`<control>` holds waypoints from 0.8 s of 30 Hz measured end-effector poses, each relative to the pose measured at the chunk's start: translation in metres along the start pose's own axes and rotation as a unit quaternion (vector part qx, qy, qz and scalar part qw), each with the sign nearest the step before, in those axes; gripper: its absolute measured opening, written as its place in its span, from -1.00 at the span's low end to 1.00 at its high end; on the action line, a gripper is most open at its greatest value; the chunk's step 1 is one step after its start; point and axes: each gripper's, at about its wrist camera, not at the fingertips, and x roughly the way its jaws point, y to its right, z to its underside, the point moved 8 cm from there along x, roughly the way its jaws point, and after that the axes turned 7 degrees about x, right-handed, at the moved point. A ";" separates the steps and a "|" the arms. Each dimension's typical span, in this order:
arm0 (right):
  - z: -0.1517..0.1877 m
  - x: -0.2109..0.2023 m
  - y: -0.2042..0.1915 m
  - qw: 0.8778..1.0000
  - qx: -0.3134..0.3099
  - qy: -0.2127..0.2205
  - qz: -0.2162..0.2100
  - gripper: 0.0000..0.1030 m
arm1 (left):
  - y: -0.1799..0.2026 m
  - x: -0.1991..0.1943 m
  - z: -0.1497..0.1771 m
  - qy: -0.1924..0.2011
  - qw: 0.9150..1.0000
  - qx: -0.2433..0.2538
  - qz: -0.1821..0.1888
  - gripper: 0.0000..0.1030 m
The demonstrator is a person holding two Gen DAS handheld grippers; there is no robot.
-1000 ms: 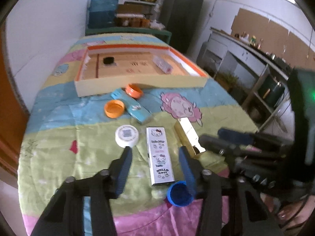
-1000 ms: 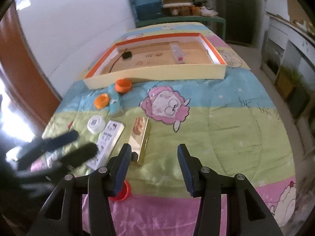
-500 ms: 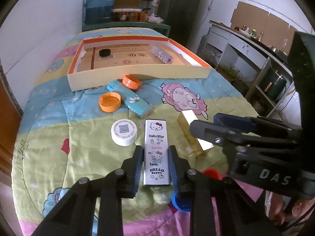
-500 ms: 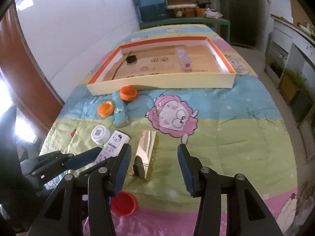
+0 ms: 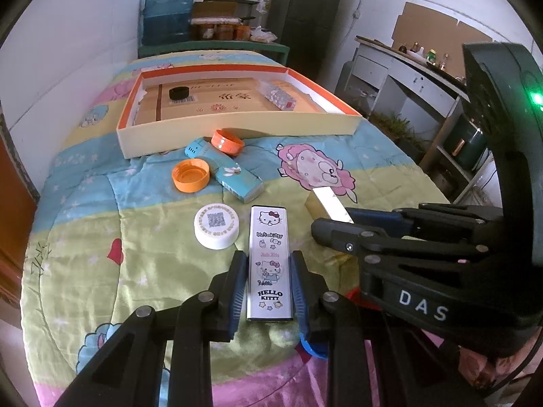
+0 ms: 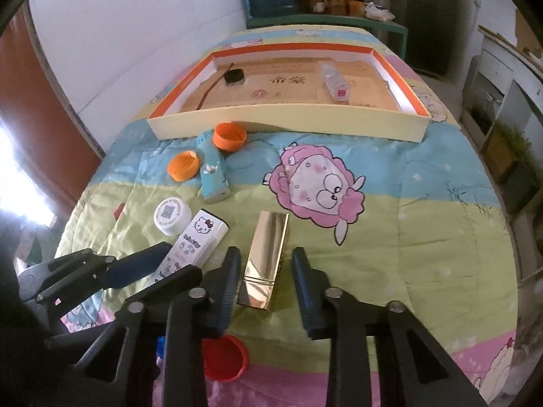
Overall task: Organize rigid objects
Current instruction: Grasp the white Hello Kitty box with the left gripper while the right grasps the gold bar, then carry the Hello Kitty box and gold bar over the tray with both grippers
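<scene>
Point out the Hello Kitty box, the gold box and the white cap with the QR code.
Hello Kitty box (image 5: 269, 257): left wrist view, middle of its printed top face.
Gold box (image 6: 266, 254): right wrist view, middle of its shiny top face.
White cap (image 5: 217, 224): left wrist view, on the QR label.

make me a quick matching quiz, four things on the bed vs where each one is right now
Things:
1. Hello Kitty box
2. gold box
3. black cap
4. white cap

Places:
A. inside the orange-rimmed tray
B. between the left claw fingers
C. on the quilt just left of the Hello Kitty box
D. between the open right claw fingers

Pairs: 1-B, 2-D, 3-A, 4-C
</scene>
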 end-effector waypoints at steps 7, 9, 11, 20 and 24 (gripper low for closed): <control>-0.001 -0.001 0.002 1.000 0.007 -0.002 -0.005 -0.65 | 0.001 -0.001 -0.001 0.002 1.000 -0.005 0.005 -0.49; -0.001 -0.002 0.003 1.000 0.009 0.000 -0.006 -0.65 | 0.001 -0.001 -0.001 0.003 1.000 -0.006 0.006 -0.49; -0.002 -0.004 0.003 1.000 0.011 0.001 -0.006 -0.65 | 0.000 -0.001 -0.001 0.003 1.000 -0.006 0.006 -0.49; -0.005 -0.013 0.006 1.000 0.015 0.013 -0.005 -0.65 | 0.000 -0.004 -0.001 0.007 1.000 -0.009 0.008 -0.49; -0.008 -0.018 0.008 1.000 0.020 0.019 -0.005 -0.65 | -0.001 -0.010 -0.003 0.017 1.000 -0.009 0.009 -0.49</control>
